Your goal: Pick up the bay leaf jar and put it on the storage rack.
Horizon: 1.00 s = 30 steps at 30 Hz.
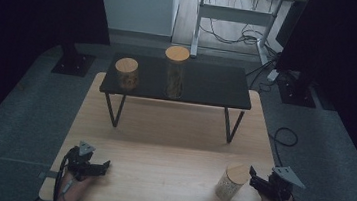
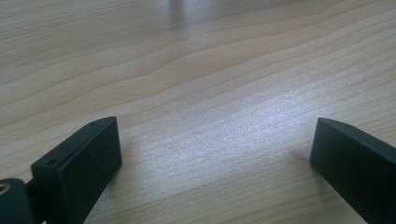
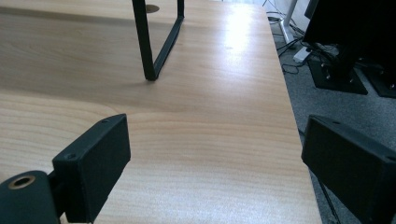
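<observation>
high view, jar [image 1: 231, 182] beside right tool [image 1: 255, 177], two jars [image 1: 126, 73] on shelf [image 1: 208, 86]

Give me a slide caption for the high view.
Two open grippers, left gripper and right gripper, beside a wood-lidded jar.

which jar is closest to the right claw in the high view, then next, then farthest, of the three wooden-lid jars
1. Jar on the table, just left of the right claw, near the front edge.
2. Tall jar, at the middle of the black shelf.
3. Short jar, at the shelf's left end, farthest away.
</observation>
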{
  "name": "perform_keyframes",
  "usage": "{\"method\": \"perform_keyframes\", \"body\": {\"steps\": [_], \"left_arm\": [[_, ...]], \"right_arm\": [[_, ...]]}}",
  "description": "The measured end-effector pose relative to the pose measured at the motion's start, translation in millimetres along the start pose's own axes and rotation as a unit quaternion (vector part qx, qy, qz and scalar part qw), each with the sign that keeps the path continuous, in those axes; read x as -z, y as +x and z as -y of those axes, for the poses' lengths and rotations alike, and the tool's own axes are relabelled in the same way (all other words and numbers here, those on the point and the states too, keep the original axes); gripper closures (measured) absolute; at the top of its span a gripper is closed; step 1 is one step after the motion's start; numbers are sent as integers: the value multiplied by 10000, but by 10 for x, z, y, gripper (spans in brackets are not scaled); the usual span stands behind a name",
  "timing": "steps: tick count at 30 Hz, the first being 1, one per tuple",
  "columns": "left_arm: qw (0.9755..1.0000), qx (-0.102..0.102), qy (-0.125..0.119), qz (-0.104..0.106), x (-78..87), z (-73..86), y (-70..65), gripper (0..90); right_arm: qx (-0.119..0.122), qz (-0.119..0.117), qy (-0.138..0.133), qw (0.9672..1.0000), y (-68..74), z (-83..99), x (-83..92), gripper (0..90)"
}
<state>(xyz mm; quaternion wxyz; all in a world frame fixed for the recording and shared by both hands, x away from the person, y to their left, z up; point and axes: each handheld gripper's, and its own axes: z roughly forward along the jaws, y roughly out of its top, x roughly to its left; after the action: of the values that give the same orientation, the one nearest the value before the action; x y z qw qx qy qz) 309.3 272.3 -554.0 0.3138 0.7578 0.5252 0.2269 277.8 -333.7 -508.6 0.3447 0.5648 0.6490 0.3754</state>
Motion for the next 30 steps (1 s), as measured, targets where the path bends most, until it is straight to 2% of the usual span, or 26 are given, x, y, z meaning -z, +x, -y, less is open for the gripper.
{"method": "perform_keyframes", "body": {"steps": [30], "left_arm": [[10000,0,-1,-1,0,0,0,17]], "right_arm": [[-111,-91,166,9998,9,316,33,67]]}}
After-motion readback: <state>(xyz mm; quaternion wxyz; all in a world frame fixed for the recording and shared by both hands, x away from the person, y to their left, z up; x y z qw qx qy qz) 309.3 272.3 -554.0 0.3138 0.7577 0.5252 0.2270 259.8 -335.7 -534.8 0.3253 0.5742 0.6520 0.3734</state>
